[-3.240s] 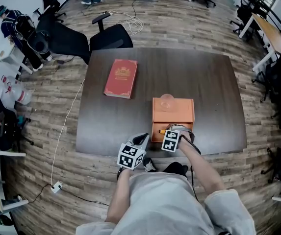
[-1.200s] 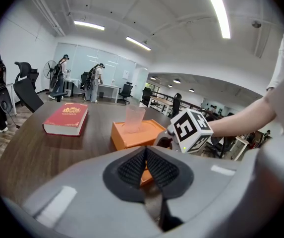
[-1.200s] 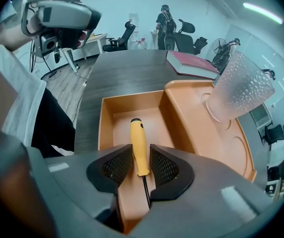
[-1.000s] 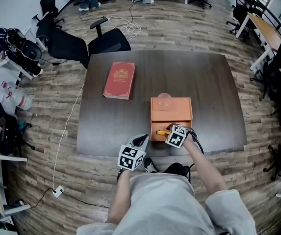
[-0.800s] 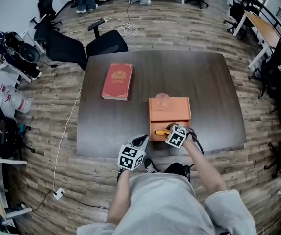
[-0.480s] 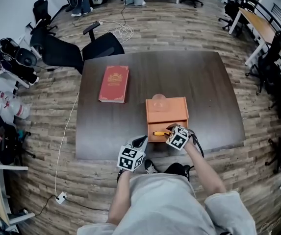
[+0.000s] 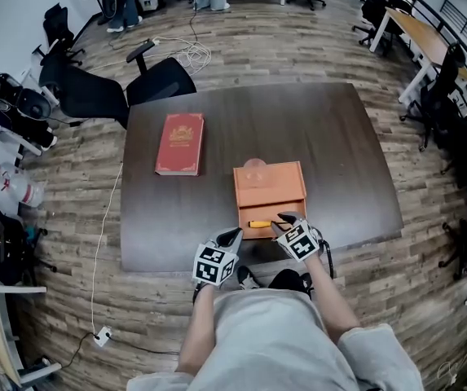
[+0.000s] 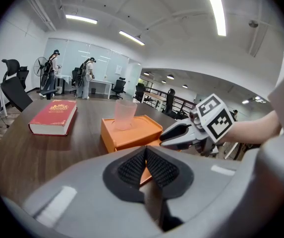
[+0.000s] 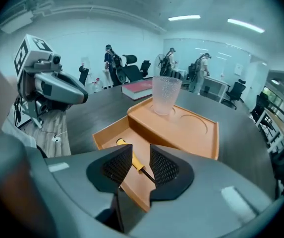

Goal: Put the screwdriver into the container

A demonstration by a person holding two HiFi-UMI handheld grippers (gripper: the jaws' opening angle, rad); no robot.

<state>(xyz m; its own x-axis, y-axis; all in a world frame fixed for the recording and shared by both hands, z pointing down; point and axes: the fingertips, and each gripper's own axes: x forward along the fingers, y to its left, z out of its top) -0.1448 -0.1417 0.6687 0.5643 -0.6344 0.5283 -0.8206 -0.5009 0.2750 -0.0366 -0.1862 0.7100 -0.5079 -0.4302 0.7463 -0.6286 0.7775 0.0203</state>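
One screwdriver in the drawer, right gripper drawn back

The screwdriver [image 7: 258,223] lies flat in the open drawer [image 9: 107,133] of the orange container [image 7: 278,190], its yellow handle now uncovered. The right gripper [image 7: 281,220], which hung over the drawer seconds ago, has backed toward the table [image 7: 323,137] edge, jaws apart and holding nothing. The left gripper [image 7: 233,234] stays near that edge, jaws pressed together, empty. A cup [image 7: 254,168] stands on the container.

red book [image 7: 179,142] on dark table [image 7: 331,137], clear cup [image 7: 254,168], black office chair [image 7: 160,80]
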